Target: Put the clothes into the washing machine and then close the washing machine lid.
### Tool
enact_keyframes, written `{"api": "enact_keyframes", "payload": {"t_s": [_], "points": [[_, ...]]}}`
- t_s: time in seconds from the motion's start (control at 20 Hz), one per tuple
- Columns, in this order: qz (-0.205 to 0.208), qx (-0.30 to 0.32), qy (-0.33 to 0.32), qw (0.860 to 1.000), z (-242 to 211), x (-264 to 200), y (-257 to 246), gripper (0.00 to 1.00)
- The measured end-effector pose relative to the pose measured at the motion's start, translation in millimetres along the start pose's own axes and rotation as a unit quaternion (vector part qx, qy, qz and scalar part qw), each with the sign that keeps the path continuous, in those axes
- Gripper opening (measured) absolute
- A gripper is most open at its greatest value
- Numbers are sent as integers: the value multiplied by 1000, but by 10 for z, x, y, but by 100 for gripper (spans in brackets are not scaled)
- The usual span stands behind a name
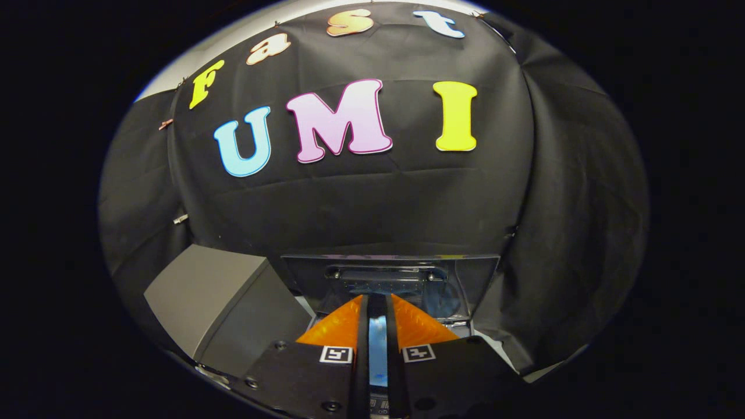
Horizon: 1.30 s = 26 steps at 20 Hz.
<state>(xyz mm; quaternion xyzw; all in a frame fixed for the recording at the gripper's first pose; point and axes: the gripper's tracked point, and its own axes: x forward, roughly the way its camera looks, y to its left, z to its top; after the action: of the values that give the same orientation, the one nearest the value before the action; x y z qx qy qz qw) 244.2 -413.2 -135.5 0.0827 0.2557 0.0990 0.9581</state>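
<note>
My gripper (378,311) hangs over the washing machine (474,333), with its fingers drawn close together. A thin strip of light blue cloth (378,343) shows in the narrow gap between them, pinched by both fingers. Just beyond the fingertips the machine's dark see-through lid (390,273) stands raised and upright, its handle bar facing me. The machine's opening lies under the fingers and is mostly hidden by them.
A grey box-shaped object (221,302) stands close to the left of the machine. Black cloth walls close in behind the lid and on both sides. A pale strip of floor or table (547,369) shows at the lower right.
</note>
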Motion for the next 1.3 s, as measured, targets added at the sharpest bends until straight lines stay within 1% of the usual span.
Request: {"api": "enact_keyframes", "payload": {"t_s": [0.15,0.25,0.4,0.45,0.5,0.55,0.6,0.65,0.75,0.85,0.9,0.95,1.0,1.05,1.15,1.3], "points": [[1,-8,37,999,-362,125,2,17],[0,-1,54,999,-622,185,-57,17],[-15,25,119,992,-1291,267,-192,16],[-19,38,148,988,-1575,313,-213,16],[-36,40,183,982,-1992,447,-288,17],[-45,51,207,976,-2103,265,-323,11],[-53,53,217,973,-2402,505,-419,5],[-74,42,228,970,-2599,567,-519,5],[-70,47,247,965,-2863,630,-526,5],[-47,55,258,964,-2905,630,-425,5],[-35,65,265,961,-3019,696,-362,28],[-35,65,280,957,-3103,698,-336,52],[-46,55,281,957,-3130,705,-405,75],[-58,45,273,959,-3041,697,-476,98],[-58,44,273,959,-3111,761,-479,99],[-59,32,268,961,-3023,740,-524,99]]}}
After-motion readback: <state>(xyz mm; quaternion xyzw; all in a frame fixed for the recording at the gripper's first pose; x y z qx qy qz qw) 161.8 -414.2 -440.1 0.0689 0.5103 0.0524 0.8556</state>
